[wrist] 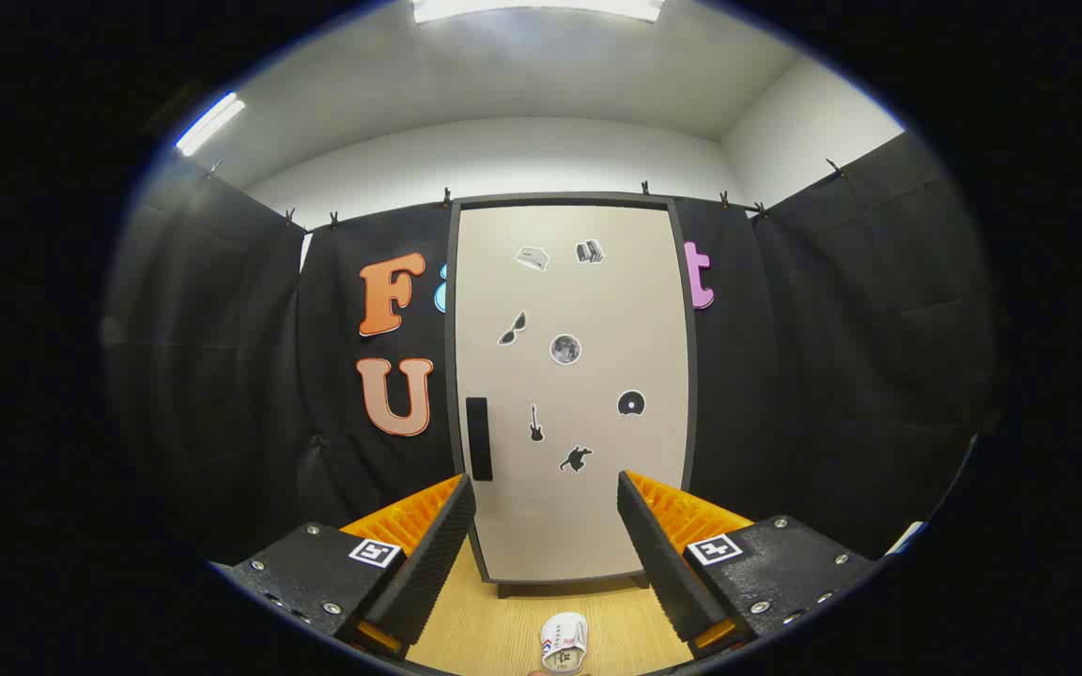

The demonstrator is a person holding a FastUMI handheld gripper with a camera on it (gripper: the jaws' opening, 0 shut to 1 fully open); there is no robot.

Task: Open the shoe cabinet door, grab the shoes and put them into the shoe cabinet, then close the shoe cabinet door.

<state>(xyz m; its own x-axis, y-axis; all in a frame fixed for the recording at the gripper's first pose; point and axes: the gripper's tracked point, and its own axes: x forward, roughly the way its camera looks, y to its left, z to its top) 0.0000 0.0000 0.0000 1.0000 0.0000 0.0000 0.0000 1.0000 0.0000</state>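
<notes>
The shoe cabinet (569, 310) stands upright against the black cloth wall, beyond my fingers. Its beige door (597, 526) is shut, framed in dark grey, with a black handle (478, 438) on its left side and several small stickers. My gripper (547, 493) is open, its orange and black fingers (442, 540) spread wide with nothing between them, aimed at the lower part of the door. A small white shoe (564, 644) with red and blue marks lies on the wooden floor between the fingers, close to me and partly cut off.
Black cloth walls (222, 376) close in on the left and right of the cabinet. Light wooden floor (494, 620) runs from the cabinet's base toward me. Ceiling lights (537, 7) shine above.
</notes>
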